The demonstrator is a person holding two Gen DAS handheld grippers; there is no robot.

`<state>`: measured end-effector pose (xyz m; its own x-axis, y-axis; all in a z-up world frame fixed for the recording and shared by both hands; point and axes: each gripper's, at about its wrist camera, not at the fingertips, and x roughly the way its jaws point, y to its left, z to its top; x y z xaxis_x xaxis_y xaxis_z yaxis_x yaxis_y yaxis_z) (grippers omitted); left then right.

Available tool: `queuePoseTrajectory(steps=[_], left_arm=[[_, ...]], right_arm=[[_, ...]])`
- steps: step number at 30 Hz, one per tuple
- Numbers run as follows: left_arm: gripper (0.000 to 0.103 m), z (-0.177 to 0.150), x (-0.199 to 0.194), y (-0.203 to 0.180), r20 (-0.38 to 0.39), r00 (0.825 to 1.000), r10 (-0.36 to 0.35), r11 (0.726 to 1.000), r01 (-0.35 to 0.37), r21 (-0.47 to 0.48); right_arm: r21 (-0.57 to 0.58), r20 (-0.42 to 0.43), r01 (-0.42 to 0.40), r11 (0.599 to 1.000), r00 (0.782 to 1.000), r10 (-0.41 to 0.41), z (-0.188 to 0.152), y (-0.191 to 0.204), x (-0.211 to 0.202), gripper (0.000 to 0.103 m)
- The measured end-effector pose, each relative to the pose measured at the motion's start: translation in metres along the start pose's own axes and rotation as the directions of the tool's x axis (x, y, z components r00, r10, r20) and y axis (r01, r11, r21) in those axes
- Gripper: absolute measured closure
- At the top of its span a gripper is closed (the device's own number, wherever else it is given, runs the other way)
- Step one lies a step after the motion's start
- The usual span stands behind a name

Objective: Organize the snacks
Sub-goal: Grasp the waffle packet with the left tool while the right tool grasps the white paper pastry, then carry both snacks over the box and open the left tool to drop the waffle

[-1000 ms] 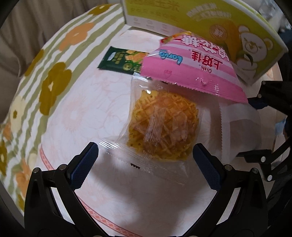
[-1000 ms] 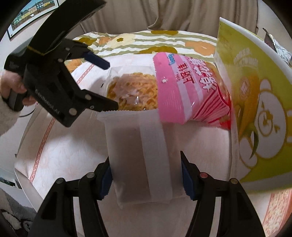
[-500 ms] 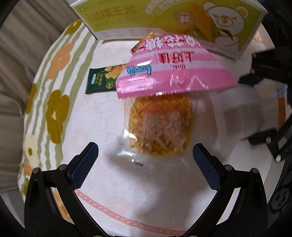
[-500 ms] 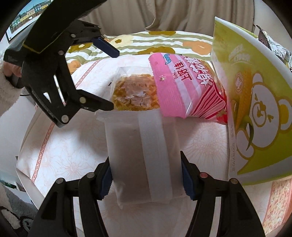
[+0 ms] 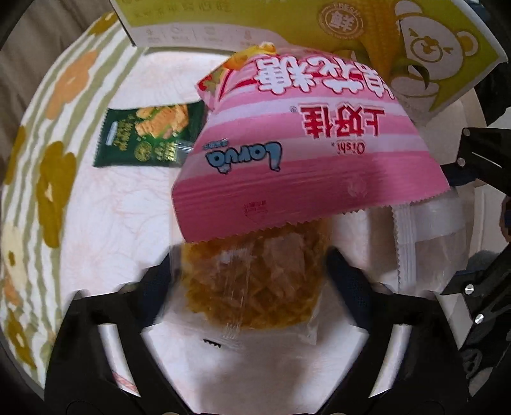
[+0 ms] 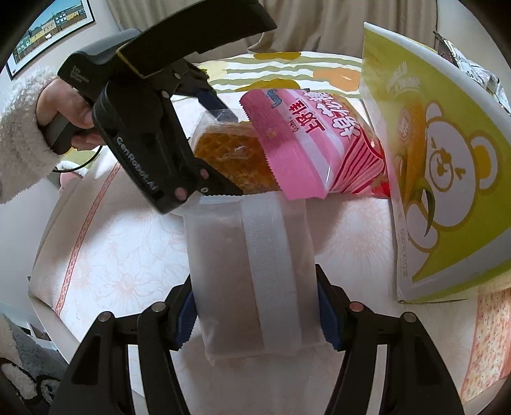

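Observation:
My left gripper (image 5: 252, 274) has closed around a clear packet of orange waffle snack (image 5: 252, 287), its far end tucked under a pink snack bag (image 5: 303, 153). In the right wrist view the left gripper (image 6: 223, 153) grips that waffle packet (image 6: 233, 159) beside the pink bag (image 6: 313, 143). My right gripper (image 6: 255, 316) is shut on a frosted white packet (image 6: 252, 277), also seen at the right of the left wrist view (image 5: 431, 245). A green cracker packet (image 5: 147, 137) lies on the cloth to the left.
A large yellow-green box with a bear picture (image 6: 431, 166) stands at the right, behind the pink bag; it also shows in the left wrist view (image 5: 319, 28). The snacks lie on a white floral cloth (image 6: 127, 255) with a striped flowered cover (image 5: 48, 127) beyond.
My left gripper moved forward and closed on the waffle packet, which was lying free between open fingers before. The right gripper has kept its hold on the white packet.

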<state>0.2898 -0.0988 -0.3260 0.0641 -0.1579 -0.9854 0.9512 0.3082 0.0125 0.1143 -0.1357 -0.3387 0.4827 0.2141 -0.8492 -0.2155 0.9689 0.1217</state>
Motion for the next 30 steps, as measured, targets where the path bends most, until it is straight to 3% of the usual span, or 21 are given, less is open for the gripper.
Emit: queuePoseTrajectory(steps=[7, 14, 23, 30], left_arm=[[0.026, -0.01, -0.007, 0.008, 0.013, 1.0, 0.004, 0.997, -0.003, -0.079], [0.026, -0.051, -0.026, 0.011, 0.023, 0.999, 0.026, 0.979, -0.021, -0.201], [0.026, -0.118, -0.092, 0.017, 0.136, 0.989, 0.065, 0.907, -0.002, -0.42], [0.026, -0.127, -0.157, 0.031, 0.262, 0.955, 0.141, 0.864, 0.01, -0.503]], right_arm=[[0.009, 0.009, -0.005, 1.0, 1.0, 0.005, 0.003, 0.002, -0.001, 0.043], [-0.032, 0.004, -0.033, 0.999, 0.999, 0.033, 0.007, 0.015, -0.011, 0.043], [-0.082, 0.05, -0.059, 0.995, 0.997, 0.063, 0.029, 0.049, -0.049, 0.044], [-0.074, 0.154, -0.032, 0.997, 0.987, 0.043, 0.062, 0.058, -0.103, 0.044]])
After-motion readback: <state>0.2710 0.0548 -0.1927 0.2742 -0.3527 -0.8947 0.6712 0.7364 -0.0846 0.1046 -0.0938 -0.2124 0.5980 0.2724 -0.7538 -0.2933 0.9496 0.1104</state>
